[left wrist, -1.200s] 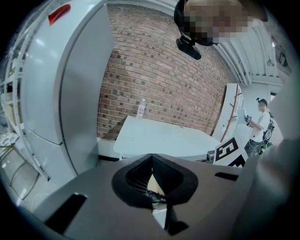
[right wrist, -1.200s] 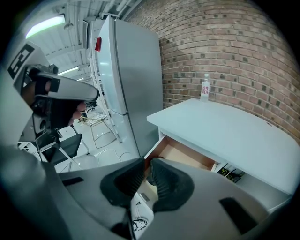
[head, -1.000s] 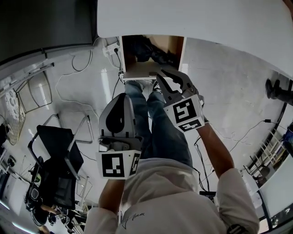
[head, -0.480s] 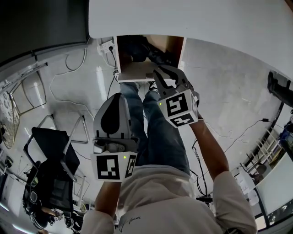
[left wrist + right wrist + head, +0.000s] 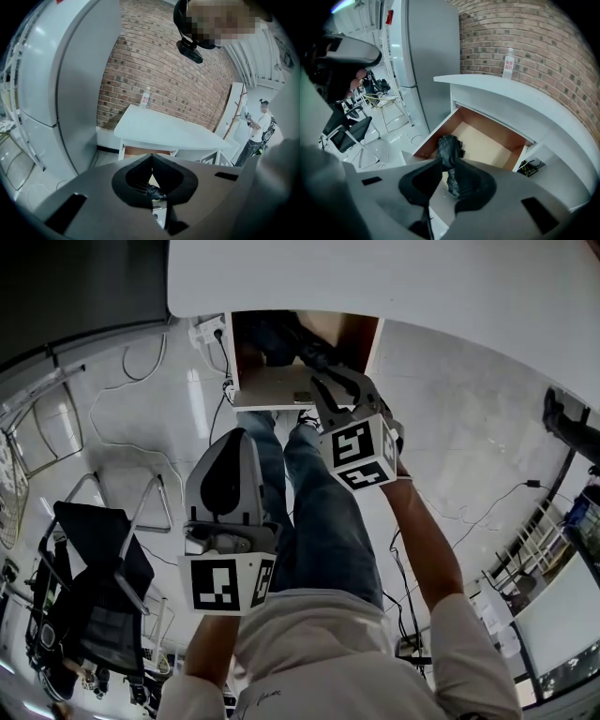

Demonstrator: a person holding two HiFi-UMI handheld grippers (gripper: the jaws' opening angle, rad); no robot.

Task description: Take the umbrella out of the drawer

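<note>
The drawer (image 5: 267,390) stands pulled out under the white desk (image 5: 422,287). A black folded umbrella (image 5: 281,338) lies in it, towards the front left (image 5: 448,145) of the drawer's tan floor (image 5: 487,140). My right gripper (image 5: 330,388) hangs over the drawer's front edge and points steeply down at the umbrella. Its jaws (image 5: 447,161) have just been opening; the umbrella shows through the narrow gap between them, and the pads are not pressing on it. My left gripper (image 5: 236,434) is held lower in the head view, over the legs, shut and empty, its tips (image 5: 151,157) touching.
The person's jeans-clad legs (image 5: 319,512) stand just before the drawer. A black chair (image 5: 94,596) and floor cables (image 5: 141,381) are to the left. A tall grey cabinet (image 5: 431,56) flanks the desk, and a bottle (image 5: 509,63) stands on it by the brick wall.
Both grippers have sunk towards the drawer. The right one has moved up the picture and now overlaps the drawer's front edge, with its jaws slightly wider. The left one stays shut.
</note>
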